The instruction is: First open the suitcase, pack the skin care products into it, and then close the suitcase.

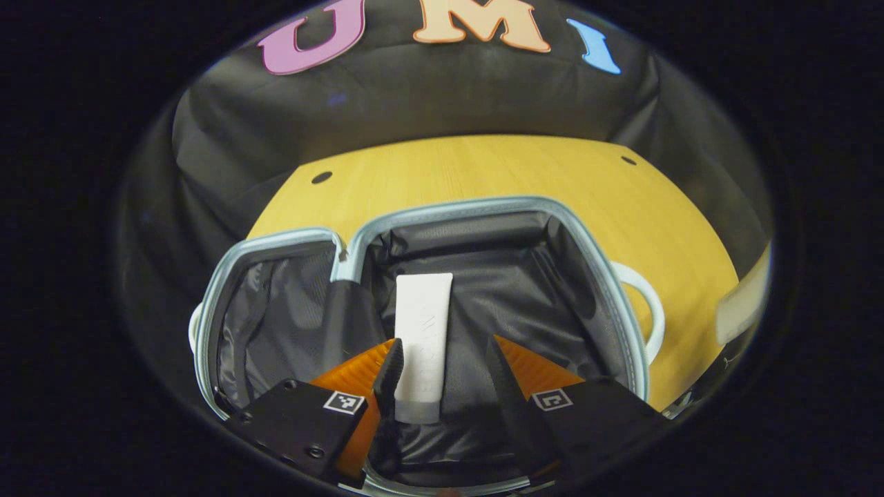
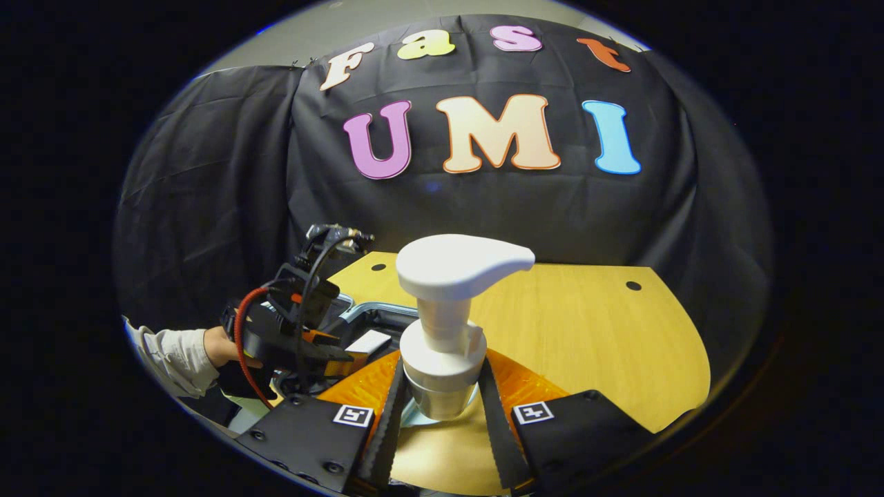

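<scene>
The suitcase [image 1: 483,205] lies open on the wooden table, with a light blue rim and black lining. A white tube [image 1: 423,338] lies lengthwise over the lining of its larger half. My left gripper [image 1: 443,345] is open around the tube: the left finger is against it and the right finger stands apart. In the right gripper view, my right gripper [image 2: 442,366] is shut on the collar of a white pump bottle [image 2: 456,266], which is upright. Farther left there, the left gripper [image 2: 345,355] hovers over the suitcase [image 2: 373,308] with the tube [image 2: 368,342] at its tips.
The suitcase's white handle [image 1: 649,304] sticks out on its right side. A pale object [image 1: 742,304] sits at the right edge of the left gripper view. A hand [image 2: 221,345] and light sleeve hold the left gripper. The table [image 2: 587,324] stretches bare to the right, with black cloth behind.
</scene>
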{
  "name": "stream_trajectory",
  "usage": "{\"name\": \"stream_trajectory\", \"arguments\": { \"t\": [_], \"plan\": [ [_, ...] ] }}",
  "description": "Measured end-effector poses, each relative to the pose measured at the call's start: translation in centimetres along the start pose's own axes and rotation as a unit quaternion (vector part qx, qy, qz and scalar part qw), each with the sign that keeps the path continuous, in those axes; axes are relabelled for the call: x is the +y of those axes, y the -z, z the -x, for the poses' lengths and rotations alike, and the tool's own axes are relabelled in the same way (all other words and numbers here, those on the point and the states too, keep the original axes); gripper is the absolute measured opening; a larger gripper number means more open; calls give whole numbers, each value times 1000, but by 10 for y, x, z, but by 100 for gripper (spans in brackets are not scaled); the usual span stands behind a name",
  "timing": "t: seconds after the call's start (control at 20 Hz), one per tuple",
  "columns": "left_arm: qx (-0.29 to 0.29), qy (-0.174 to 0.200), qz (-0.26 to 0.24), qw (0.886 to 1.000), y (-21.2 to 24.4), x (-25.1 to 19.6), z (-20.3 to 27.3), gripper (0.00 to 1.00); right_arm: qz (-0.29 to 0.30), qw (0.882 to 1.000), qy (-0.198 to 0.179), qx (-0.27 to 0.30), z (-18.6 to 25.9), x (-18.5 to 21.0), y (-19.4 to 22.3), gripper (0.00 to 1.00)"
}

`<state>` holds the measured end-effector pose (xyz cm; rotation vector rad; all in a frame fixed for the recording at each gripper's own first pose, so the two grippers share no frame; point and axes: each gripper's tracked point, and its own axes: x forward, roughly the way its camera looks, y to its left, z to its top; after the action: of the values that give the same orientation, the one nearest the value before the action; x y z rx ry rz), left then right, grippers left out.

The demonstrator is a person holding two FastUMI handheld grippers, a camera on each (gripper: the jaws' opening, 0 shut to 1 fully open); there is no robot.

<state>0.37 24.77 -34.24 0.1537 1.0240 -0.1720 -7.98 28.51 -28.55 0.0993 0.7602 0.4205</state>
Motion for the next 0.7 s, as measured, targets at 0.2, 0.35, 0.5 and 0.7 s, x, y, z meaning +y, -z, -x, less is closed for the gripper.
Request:
{"name": "stream_trajectory", "arguments": {
  "t": [0.2,0.35,0.5,0.7],
  "plan": [
    [-41,-8,20,999,-18,32,28,74,-4,1000,-26,15,-20,31,7,59],
    [-86,-34,41,995,-32,69,52,75,-22,997,-50,53,-38,56,30,59],
    [-110,-71,65,989,-30,117,81,75,-49,992,-61,97,-55,73,57,58],
    [-110,-119,106,981,-10,171,102,75,-61,984,-71,154,-76,91,91,59]
  ]
}}
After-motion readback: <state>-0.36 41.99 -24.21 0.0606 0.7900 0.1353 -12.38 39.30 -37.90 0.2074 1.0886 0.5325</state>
